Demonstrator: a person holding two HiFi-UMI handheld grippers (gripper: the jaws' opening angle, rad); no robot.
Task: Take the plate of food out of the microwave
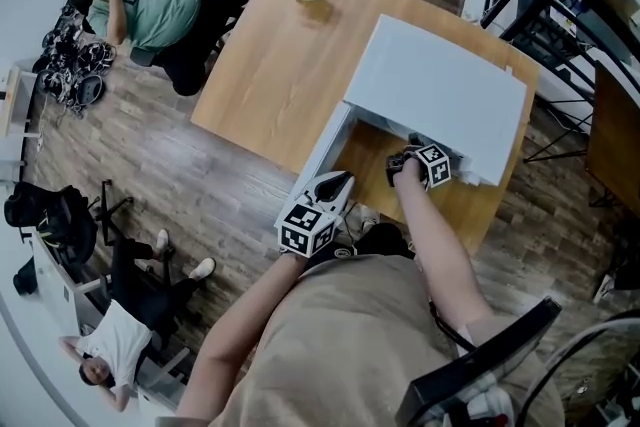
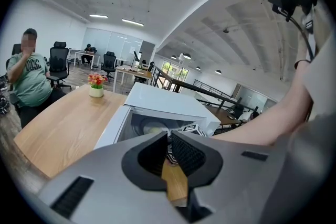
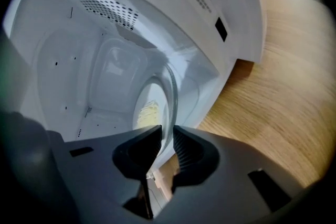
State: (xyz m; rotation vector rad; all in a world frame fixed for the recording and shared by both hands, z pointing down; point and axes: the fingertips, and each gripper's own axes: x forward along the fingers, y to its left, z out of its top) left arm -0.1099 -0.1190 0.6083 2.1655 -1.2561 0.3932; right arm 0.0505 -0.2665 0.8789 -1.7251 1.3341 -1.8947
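While the plate (image 3: 147, 110) of food sits inside the open microwave (image 3: 94, 60), the right gripper (image 3: 167, 132) pinches its near rim; pulling it out remains. Left gripper (image 2: 169, 137) waits nearer, jaws almost together, empty.

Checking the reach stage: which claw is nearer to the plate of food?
Right. The right claw is at the mouth of the open microwave, its jaws on the rim of the plate. The left claw hangs back outside, short of the microwave's front.
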